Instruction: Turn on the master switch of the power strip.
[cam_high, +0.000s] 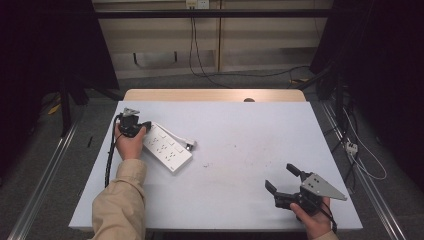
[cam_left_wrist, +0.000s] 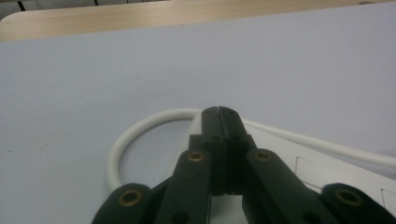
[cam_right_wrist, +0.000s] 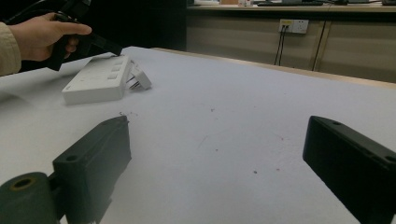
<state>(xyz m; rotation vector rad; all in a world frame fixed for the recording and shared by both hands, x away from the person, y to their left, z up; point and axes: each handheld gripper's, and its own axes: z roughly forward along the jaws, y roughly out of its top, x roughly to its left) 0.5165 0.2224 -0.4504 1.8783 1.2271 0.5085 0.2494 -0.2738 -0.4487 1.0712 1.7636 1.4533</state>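
- Overall, a white table top (cam_high: 240, 165) carries the whole scene; a strip of bare wood runs along its far edge, and small dark specks dot the surface in front of the right gripper.
- Power strip (cam_high: 165, 147): a white, flat block with several socket faces, lying on the left half of the table and set diagonally in the high view. In the right gripper view it appears far off at the upper left (cam_right_wrist: 98, 79), with its far end raised slightly under the left gripper's tip.
- Cord (cam_left_wrist: 140, 130): a white cable that leaves the strip's far end, curls into a loop on the table and runs back along the strip's far side; a white plug (cam_high: 189, 145) lies just beside the strip's long edge.
- Left hand (cam_high: 129, 145): emerges from a beige sleeve and grasps the left gripper's body at the strip's far-left end.
- Left gripper (cam_left_wrist: 218, 114): jaws clenched, pads pressed flat against each other with nothing between them; the closed tip sits over the strip's end, close by the cord loop. Whether the tip touches the strip cannot be told.
- Right hand (cam_high: 312, 220): at the table's near right edge, holding the right gripper.
- Right gripper (cam_high: 282, 180): jaws released and spread wide, nothing between them, pointing across the table toward the strip and well apart from it; a grey three-cornered plate sits on top.
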